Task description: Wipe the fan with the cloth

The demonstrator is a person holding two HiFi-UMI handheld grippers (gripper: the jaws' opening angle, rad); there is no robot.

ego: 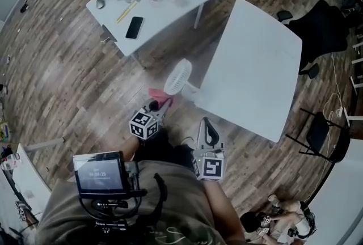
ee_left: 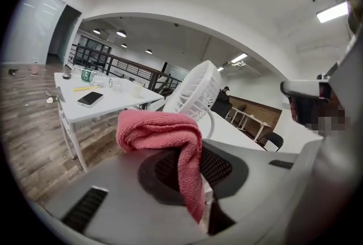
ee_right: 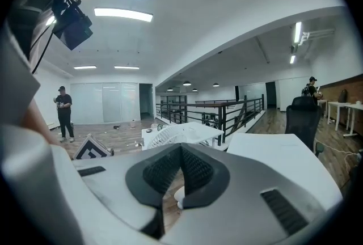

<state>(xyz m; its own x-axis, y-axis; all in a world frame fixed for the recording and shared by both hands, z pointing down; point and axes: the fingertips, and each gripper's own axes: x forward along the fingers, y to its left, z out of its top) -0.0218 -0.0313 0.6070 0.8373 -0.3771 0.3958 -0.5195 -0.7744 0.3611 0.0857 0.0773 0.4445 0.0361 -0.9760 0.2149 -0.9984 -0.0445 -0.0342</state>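
At the corner of the white table the fan stood upright, the left gripper clamped on the pink cloth just beside it, apparently lined up to wipe, while the right gripper sat closed, empty, clear.

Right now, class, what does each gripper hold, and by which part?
The left gripper pinches the pink cloth by one hanging end, the rest bunched above its jaws. The right gripper is shut and holds nothing.
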